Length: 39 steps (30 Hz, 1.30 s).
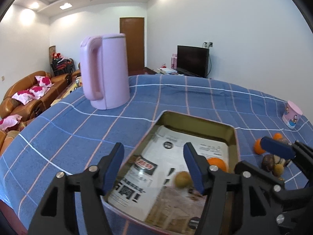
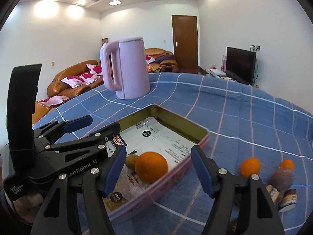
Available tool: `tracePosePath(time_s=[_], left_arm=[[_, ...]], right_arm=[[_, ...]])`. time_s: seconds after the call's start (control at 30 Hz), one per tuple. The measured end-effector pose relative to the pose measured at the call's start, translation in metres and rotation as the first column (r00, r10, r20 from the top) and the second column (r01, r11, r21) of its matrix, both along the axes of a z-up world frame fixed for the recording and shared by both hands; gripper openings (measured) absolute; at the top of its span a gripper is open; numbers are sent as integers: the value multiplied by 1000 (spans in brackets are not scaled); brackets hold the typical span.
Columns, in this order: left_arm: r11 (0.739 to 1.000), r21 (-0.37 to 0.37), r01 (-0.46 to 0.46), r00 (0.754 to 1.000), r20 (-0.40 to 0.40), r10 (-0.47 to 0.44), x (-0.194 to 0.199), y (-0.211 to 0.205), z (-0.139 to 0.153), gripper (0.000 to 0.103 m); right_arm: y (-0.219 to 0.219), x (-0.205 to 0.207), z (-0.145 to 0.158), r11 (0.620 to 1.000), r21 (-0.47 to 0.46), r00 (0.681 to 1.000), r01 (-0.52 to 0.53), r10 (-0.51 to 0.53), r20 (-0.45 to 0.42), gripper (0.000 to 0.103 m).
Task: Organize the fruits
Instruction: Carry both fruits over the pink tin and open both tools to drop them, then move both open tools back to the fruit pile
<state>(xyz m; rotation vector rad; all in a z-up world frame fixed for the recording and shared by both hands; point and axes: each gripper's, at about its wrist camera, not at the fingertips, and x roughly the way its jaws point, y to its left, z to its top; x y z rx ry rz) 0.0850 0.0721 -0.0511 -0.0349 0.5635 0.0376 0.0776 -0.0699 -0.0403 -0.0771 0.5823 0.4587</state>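
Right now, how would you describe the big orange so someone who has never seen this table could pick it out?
Find the tall pink kettle on the blue checked cloth; in front of it lies a shallow tin tray lined with printed paper. The big orange sits inside that tray beside a small brownish fruit. The other, smaller oranges lie outside on the cloth.

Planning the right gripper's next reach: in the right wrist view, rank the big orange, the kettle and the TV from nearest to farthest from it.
1. Big orange: in the tin, just ahead of the open right gripper, between its fingers.
2. Kettle: mid-table, ahead and left.
3. TV: beyond the table, at the far wall, right.
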Motion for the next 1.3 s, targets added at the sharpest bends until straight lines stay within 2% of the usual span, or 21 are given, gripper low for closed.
tracePosePath(time_s=[0.13,0.27,0.7,1.17,1.3], left_arm=[[999,5,48,999,12,-48,-8,-21,5,66],[995,13,100,995,12,-100,-13,-46,5,66],[961,50,270,963,-32,-269,-28,-130,0,66],[911,38,410,907,-120,-403,-32,-179,-13,66],[891,26,453,881,-168,-443,-32,-189,-21,65]], right_arm=[[-25,-15,6,998,-28,998,49,-48,43,70],[-64,-24,11,988,-54,987,143,-139,83,70],[-162,-36,7,929,-41,928,367,-364,75,70],[-191,-36,-9,889,-30,889,457,-456,42,70],[-197,-34,-11,876,-28,876,482,-481,24,70]])
